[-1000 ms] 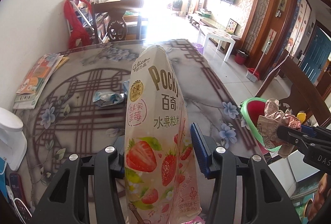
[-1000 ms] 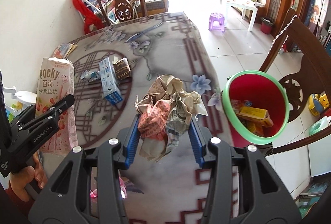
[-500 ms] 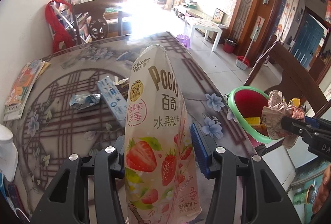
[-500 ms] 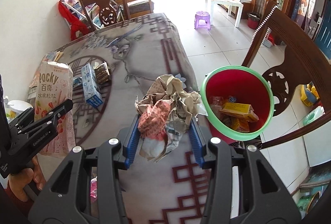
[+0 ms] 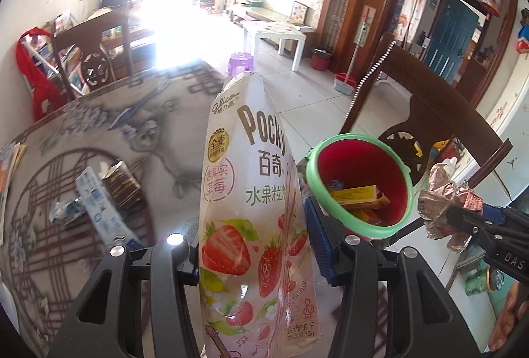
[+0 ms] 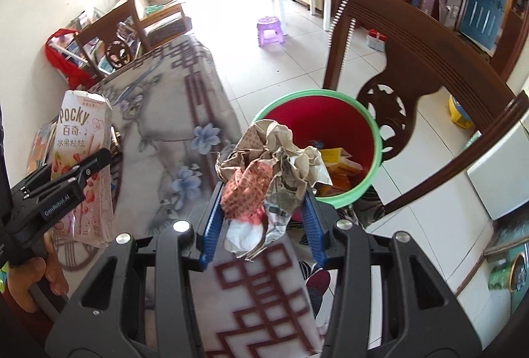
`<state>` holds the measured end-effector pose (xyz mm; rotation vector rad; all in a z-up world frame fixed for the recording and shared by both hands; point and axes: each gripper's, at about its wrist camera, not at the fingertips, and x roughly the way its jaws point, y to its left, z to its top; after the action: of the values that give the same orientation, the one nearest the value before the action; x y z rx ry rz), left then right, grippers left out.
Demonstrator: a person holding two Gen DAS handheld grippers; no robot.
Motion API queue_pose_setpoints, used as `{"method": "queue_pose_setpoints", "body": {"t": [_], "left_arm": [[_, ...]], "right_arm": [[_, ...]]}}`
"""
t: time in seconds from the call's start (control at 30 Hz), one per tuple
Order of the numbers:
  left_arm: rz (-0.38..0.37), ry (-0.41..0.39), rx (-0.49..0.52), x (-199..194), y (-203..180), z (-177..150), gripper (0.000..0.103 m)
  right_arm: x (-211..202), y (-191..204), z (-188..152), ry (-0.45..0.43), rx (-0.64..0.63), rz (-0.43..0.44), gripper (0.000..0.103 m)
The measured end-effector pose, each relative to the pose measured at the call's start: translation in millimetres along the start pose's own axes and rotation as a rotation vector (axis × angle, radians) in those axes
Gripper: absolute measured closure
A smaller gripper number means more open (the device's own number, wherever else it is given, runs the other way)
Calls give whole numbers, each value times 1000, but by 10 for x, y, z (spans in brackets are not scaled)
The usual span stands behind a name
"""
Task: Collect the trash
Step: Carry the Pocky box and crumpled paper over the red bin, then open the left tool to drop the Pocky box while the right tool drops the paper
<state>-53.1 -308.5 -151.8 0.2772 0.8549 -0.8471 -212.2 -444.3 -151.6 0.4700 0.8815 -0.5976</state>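
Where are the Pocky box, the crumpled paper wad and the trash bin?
Pocky box (image 5: 254, 192), left wrist view, middle of its printed front.
crumpled paper wad (image 6: 271, 166), right wrist view, center of the wad between the gripper fingers.
trash bin (image 6: 377, 139), right wrist view, green rim on its right side.

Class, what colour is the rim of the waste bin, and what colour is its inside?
The waste bin has a light green rim and a red inside, clearest in the right wrist view.

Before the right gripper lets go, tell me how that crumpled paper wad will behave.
The crumpled paper wad looks light and soft: the right gripper dents it between its pads. Loose flaps hang out below, so it may snag a finger on release. Being irregular, it probably won't roll, and should drop rather slowly into the red bin.
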Motion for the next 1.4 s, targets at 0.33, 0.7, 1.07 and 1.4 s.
{"method": "queue_pose_setpoints", "body": {"t": [0.33, 0.7, 1.07, 1.4], "left_arm": [[-15, 17, 67, 115, -382, 79, 56], [-58, 43, 127, 583, -811, 284, 56], [-168, 87, 233, 1200, -1392, 595, 32], [-131, 43, 113, 730, -929, 517, 24]], "right_arm": [[231, -508, 251, -11, 42, -9, 60], [707, -1019, 610, -17, 113, 21, 29], [187, -1291, 560, -99, 214, -62, 18], [-18, -986, 627, -134, 152, -68, 18]]}}
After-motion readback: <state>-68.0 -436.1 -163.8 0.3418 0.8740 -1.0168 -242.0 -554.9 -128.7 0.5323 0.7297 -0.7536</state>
